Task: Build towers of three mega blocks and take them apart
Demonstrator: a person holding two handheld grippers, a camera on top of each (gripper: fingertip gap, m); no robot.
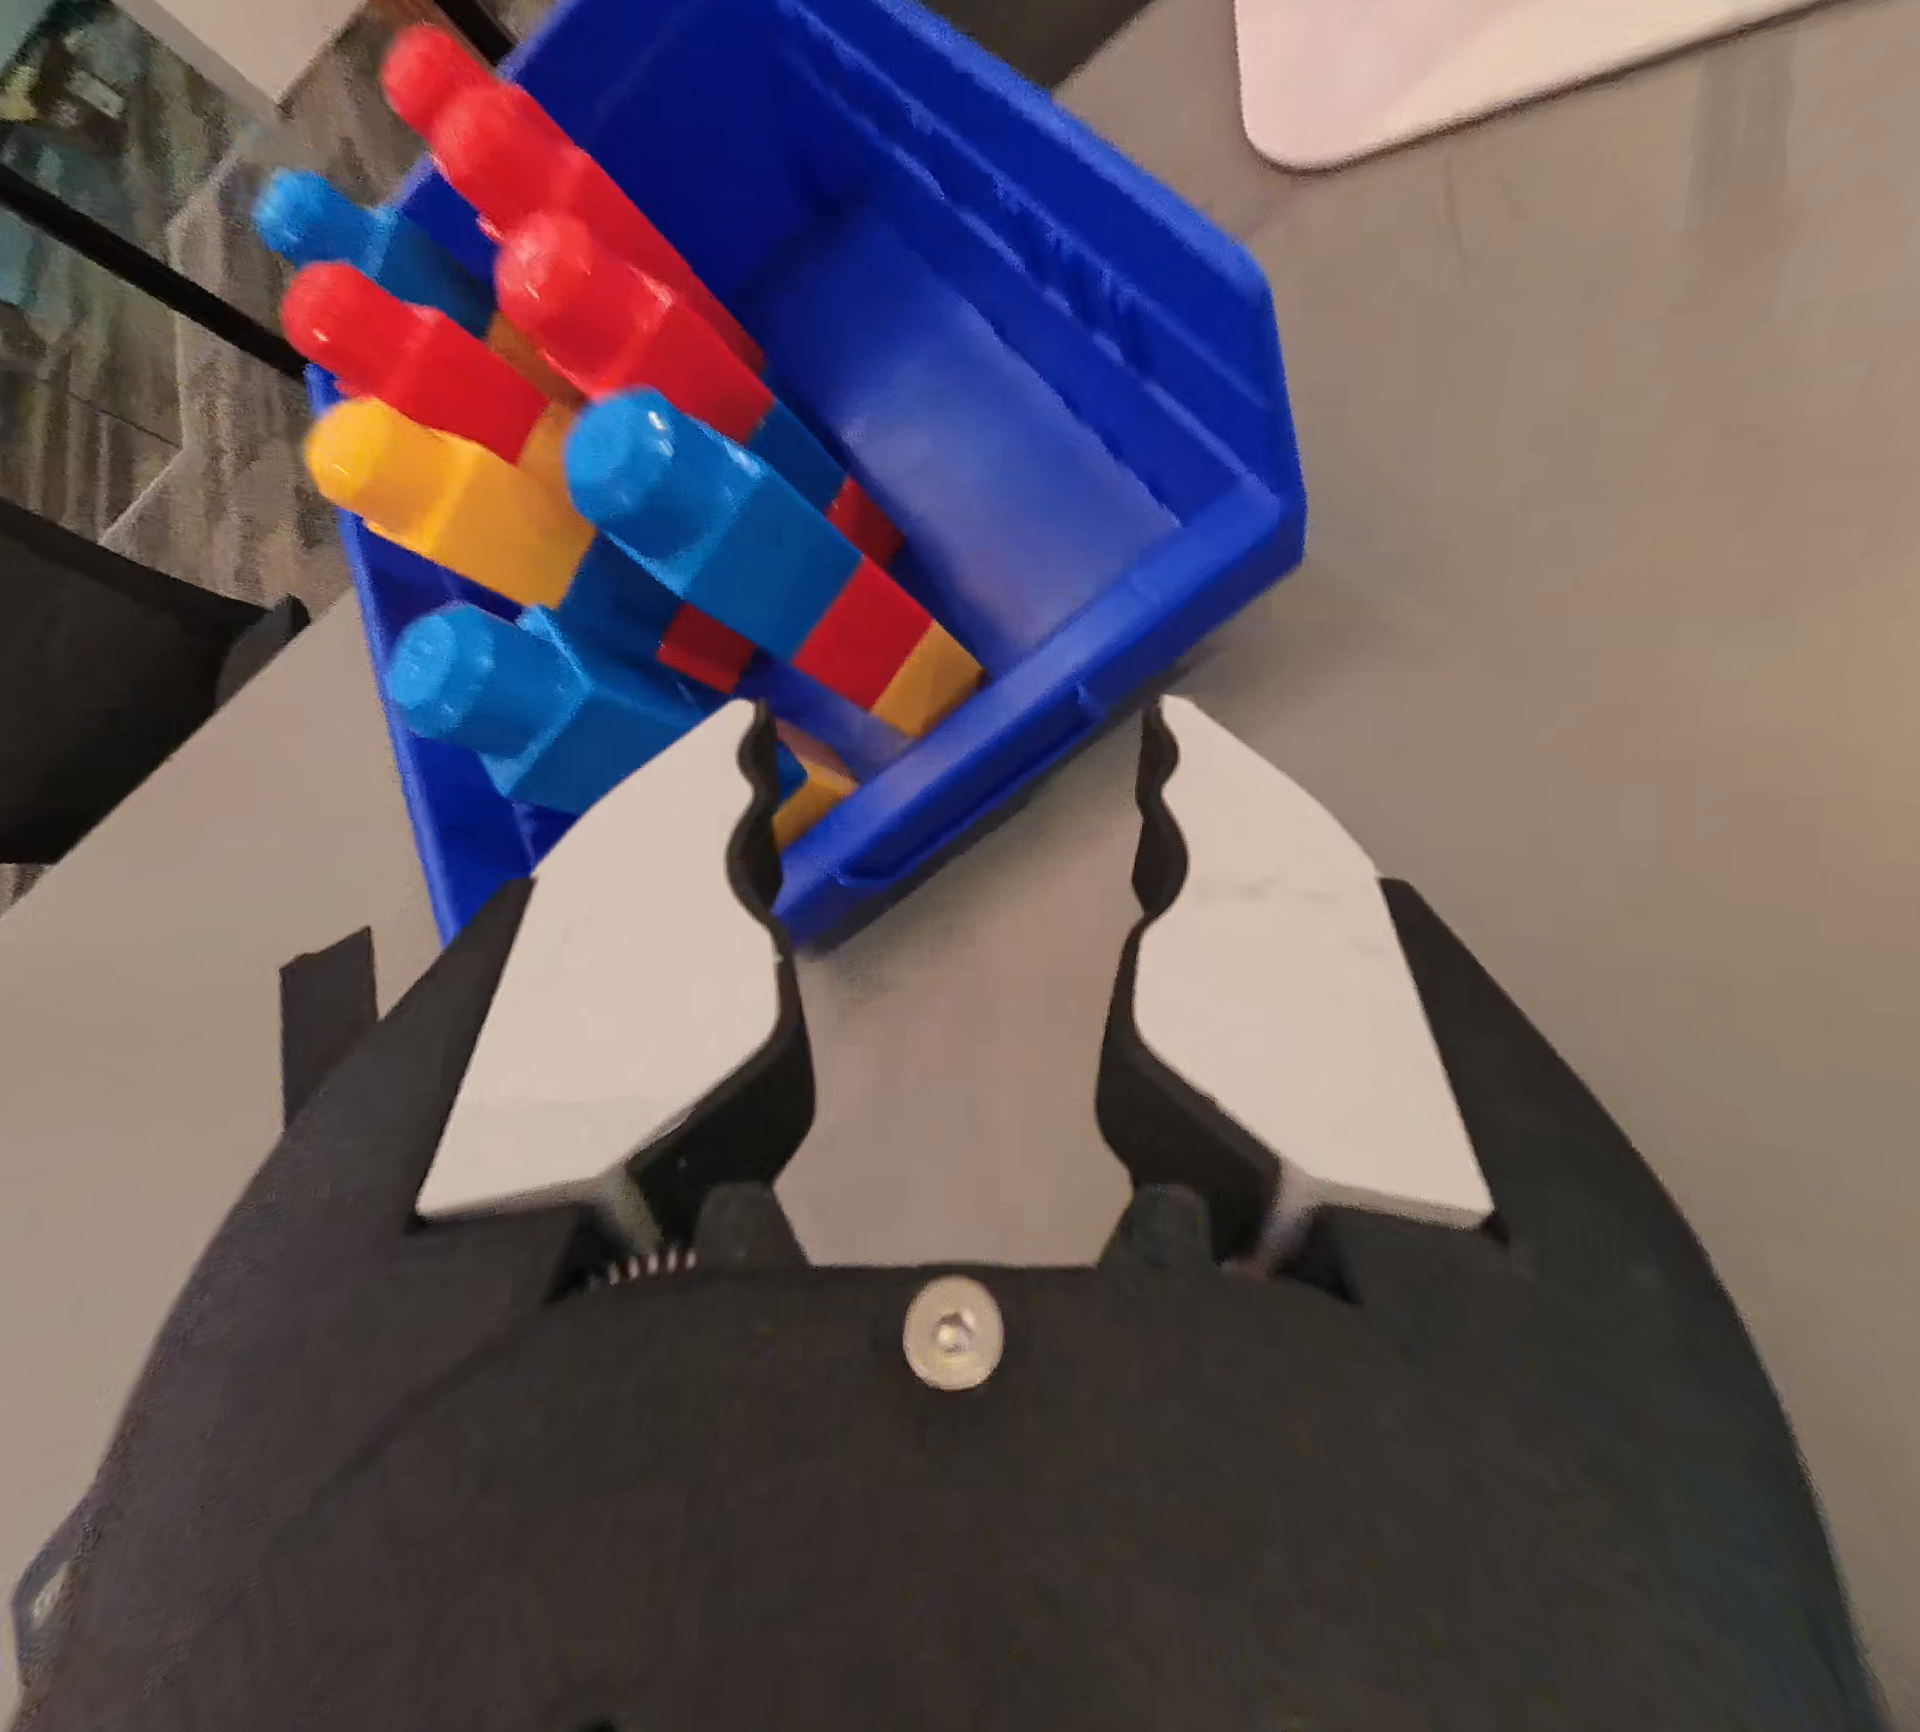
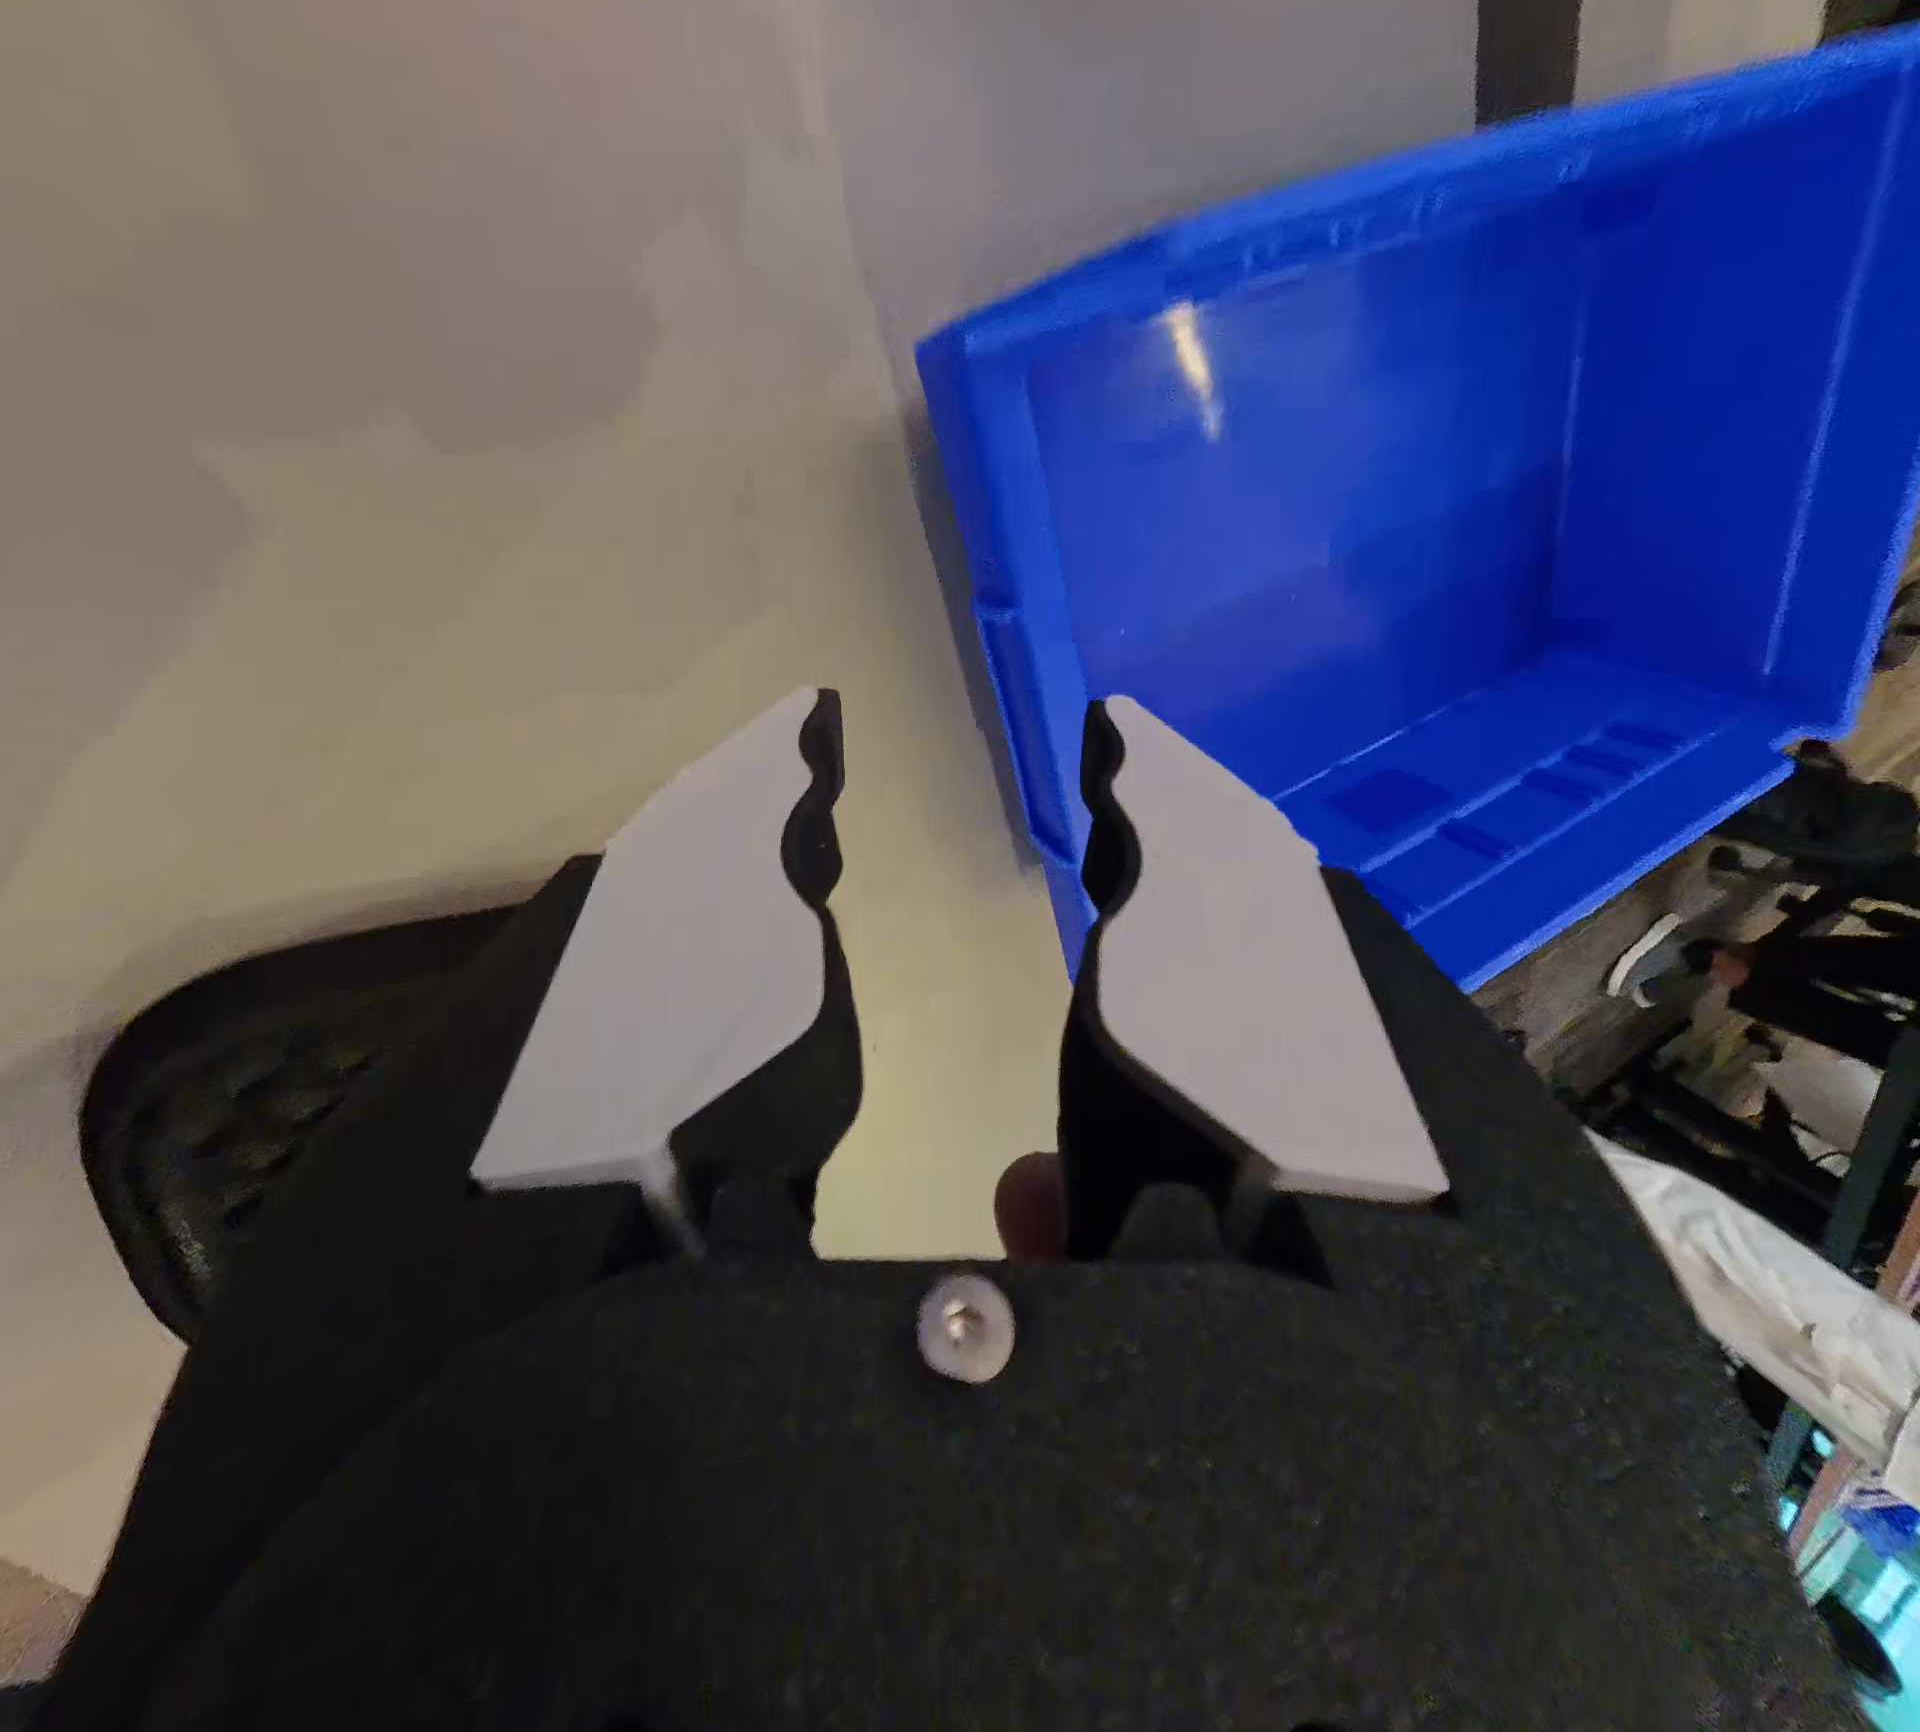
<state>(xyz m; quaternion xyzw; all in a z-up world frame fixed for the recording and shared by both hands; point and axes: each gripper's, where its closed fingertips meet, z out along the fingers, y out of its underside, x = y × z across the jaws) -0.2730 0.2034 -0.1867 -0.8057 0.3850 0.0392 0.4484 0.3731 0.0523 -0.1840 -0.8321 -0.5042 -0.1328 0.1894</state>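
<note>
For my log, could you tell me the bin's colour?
Blue bin, clearest in the left wrist view.

Both tongs (image 1: pixel 951 726) (image 2: pixel 961 716): black bodies, grey fingers, wavy black pads, one silver screw.

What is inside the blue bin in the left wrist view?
The blue bin holds stacked mega block towers in red, blue and yellow, crowded to one side. Their lowest blocks are partly covered.

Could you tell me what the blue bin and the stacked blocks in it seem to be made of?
Blue bin: apparently rigid moulded plastic, semi-gloss; ribbed rim and soft sheen on its walls. Stacked blocks: apparently hard glossy plastic; bright highlights on their rounded studs.
</note>
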